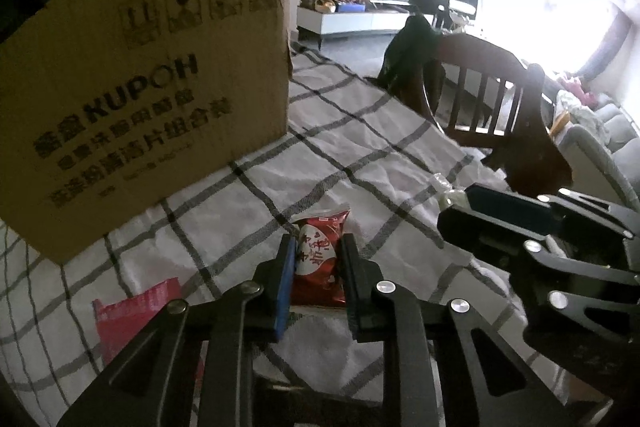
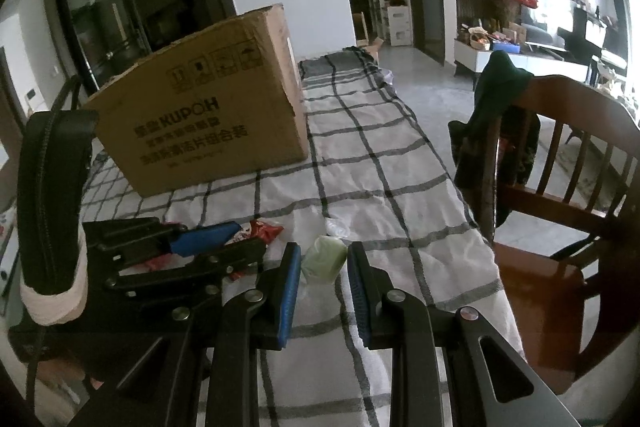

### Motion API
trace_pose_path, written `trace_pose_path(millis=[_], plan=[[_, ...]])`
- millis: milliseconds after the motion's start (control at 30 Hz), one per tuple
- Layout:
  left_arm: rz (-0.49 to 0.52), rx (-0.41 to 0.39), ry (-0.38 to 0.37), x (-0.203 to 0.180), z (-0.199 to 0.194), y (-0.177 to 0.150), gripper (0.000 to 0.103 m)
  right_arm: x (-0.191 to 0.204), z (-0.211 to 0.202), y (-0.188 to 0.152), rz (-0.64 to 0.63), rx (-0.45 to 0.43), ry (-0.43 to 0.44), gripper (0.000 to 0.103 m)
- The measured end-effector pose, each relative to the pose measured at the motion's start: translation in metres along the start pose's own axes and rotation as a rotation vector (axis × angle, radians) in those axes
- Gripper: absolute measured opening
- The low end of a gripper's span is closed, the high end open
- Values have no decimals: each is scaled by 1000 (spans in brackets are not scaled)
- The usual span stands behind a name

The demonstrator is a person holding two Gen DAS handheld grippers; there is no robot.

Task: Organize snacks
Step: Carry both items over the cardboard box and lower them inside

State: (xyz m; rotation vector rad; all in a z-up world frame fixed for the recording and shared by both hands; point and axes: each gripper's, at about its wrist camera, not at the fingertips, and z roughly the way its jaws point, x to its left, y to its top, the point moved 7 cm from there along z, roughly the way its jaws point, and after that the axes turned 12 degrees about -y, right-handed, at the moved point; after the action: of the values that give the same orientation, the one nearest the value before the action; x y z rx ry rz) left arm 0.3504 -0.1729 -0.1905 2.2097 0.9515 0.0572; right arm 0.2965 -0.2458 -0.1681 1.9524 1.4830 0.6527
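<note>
Closest to the lens in the left wrist view: the left gripper (image 1: 318, 259), black linkage w/ blue pads, jaws clamped on a small red foil snack packet w/ white print (image 1: 318, 259). Packet sits upright-ish between the pads, its bottom edge at or just off the white black-checked tablecloth (image 1: 380, 155) on the table; can't tell which. A pink wrapper (image 1: 136, 323) lies flat to the left, near the big brown cardboard box w/ black print (image 1: 140, 99) standing at the back-left of the table.

Right gripper (image 2: 324, 267) now: jaws nearly together around a pale green soft-looking snack in clear wrap (image 2: 325, 259). Pads look to be pressing its sides, so I read that as a grip, tho the contact is hard to see cleanly. Left gripper shows at its left in that view, red packet poking out the front.

Step in hand, as I judge it: both snacks pinched, next is carry to the box. Tips: lift straight up first so the cloth doesn't drag, keep the squeeze light since foil crumples & the green one looks squashy, clear the box's top edge before lowering. Dark wooden chair (image 2: 560, 167) to the right, stay clear of it.
</note>
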Motion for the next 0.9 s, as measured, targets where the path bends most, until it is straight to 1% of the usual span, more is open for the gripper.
trace_pose_path(millis=[300,533,733,833,900], plan=[[-29,-70,51,-3,-38,10,23,4,-19,9,5,-33,30,26],[-50,-139,81,-9,-73,19,22,12,-43,25,-6,-89,63,26],[-54,-214,104,-11,-106,28,22,18,-60,39,-10,-136,91,26],[-61,-247,136,-9,-123,33,22,23,-69,50,-17,-168,107,26],[-70,-271,176,-6,-136,36,22,26,-75,59,-17,-193,117,26]])
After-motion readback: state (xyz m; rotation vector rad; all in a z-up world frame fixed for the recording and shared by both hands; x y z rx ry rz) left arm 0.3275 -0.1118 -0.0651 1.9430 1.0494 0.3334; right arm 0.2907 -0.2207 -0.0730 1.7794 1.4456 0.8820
